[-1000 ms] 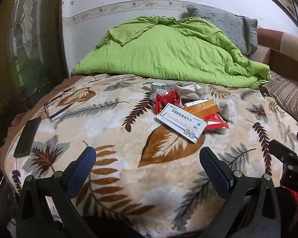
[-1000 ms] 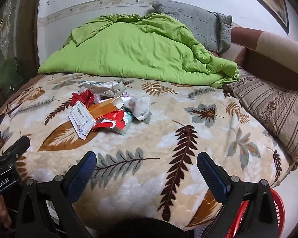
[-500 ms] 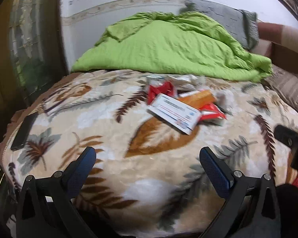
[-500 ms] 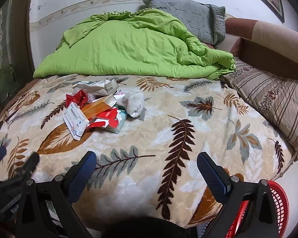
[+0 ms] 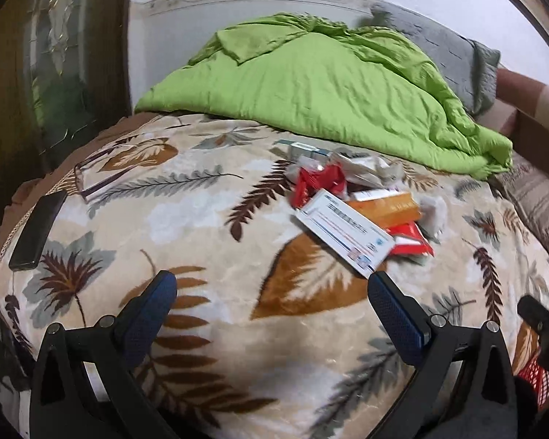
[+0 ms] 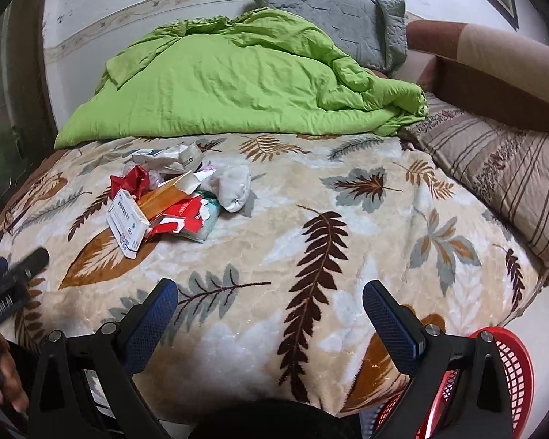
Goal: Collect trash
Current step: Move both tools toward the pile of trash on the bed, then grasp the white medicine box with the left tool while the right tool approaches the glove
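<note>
Nothing is collected yet; the bed (image 6: 347,256) carries the whole trash pile (image 6: 165,197), ahead of the left gripper (image 5: 272,289) and ahead-left of the right gripper (image 6: 271,292); both jaws spread, empty; red basket (image 6: 512,366) beside the right jaws; a phone (image 5: 37,230) lies far left; nothing blocks.

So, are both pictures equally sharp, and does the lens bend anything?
Left wrist view: slight motion blur, the print on the white medicine box is smeared. Right wrist view: sharper, the box shows crisp edges. Both views: strong fisheye, dark corners, and the wall border curves; light is soft, without glare.
</note>
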